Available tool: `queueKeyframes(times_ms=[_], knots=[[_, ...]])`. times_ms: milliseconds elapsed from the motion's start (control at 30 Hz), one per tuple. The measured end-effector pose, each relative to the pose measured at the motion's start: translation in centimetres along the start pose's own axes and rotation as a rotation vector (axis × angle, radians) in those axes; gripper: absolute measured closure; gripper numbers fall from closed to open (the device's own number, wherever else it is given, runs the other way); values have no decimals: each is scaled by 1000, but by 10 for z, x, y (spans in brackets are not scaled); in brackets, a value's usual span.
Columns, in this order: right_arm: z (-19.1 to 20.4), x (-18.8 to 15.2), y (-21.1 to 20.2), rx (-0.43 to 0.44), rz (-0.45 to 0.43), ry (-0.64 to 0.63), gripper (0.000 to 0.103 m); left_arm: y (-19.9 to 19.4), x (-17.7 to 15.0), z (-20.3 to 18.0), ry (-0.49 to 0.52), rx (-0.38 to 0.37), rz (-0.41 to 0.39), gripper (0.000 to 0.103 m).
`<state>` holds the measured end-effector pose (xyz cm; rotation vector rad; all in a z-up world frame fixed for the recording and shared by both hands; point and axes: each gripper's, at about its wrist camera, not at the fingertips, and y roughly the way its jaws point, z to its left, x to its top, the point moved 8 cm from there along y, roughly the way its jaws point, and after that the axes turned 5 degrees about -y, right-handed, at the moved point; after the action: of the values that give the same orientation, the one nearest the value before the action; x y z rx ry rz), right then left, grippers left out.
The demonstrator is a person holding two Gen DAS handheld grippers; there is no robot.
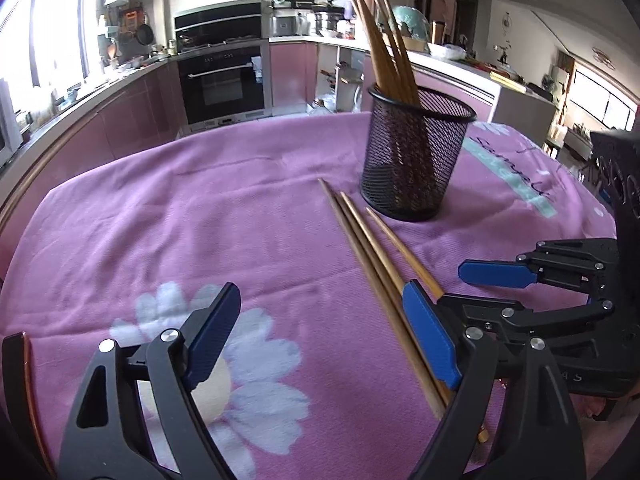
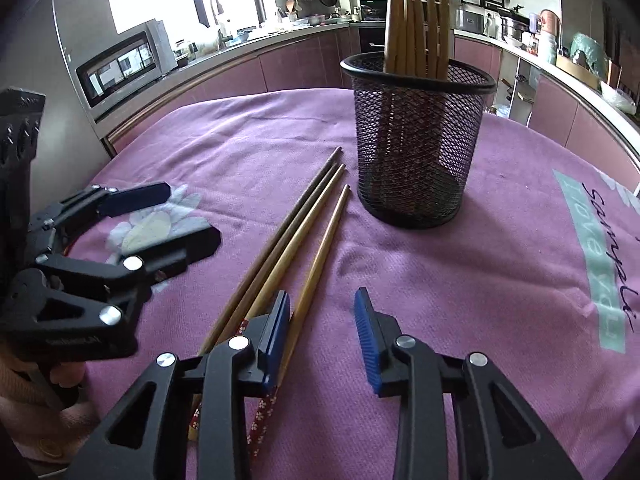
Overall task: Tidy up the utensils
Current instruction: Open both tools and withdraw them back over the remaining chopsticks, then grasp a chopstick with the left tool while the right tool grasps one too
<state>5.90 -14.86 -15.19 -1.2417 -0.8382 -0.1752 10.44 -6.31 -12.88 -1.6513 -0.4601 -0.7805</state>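
Three wooden chopsticks [image 1: 372, 256] [image 2: 288, 248] lie side by side on the pink cloth, their tips toward a black mesh holder [image 1: 416, 160] [image 2: 416, 152]. Several more chopsticks [image 1: 384, 48] [image 2: 416, 20] stand upright in that holder. My right gripper [image 2: 322, 340] [image 1: 452, 286] is low over their thick ends, its jaws apart. The rightmost chopstick runs between them, close by the left pad [image 2: 276, 340], and the other pad stands clear of it. My left gripper [image 1: 320, 340] [image 2: 192, 214] is open beside them, with the chopsticks passing under its right finger [image 1: 430, 336].
A pink cloth [image 1: 200, 220] [image 2: 500, 280] with white flowers and a teal printed strip covers the table. A hand [image 2: 60, 380] holds the left gripper. Kitchen counters, an oven [image 1: 222, 80] and a microwave [image 2: 120, 64] stand beyond the table's far edge.
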Motion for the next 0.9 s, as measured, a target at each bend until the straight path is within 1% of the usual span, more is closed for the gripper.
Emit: queueKeyframes(times_ms=[133,333,433,667,733,800,833,900], knots=[[-2,0,0,1,-4,9,74,11,0,-2,10,12,36,24],[-4,-1,-1,13,-8,15,74,24,-5,-3,18,6,91,27],[-5,-1,-1,17,-10,17,74,25,-4,-1,20,14,94,29],[-8,-2,-3,27,-12,18,74,26,-5,4,0,6,106,31],[-8,-2,-4,27,-12,16,74,25,-6,3,6,6,104,33],[-8,-2,-4,25,-12,15,74,24,-6,0,12,-7,105,42],[-8,-2,-3,24,-11,13,74,23,-6,-2,15,-13,106,44],[-8,-2,-3,20,-10,8,74,23,-6,-7,25,-28,107,53]])
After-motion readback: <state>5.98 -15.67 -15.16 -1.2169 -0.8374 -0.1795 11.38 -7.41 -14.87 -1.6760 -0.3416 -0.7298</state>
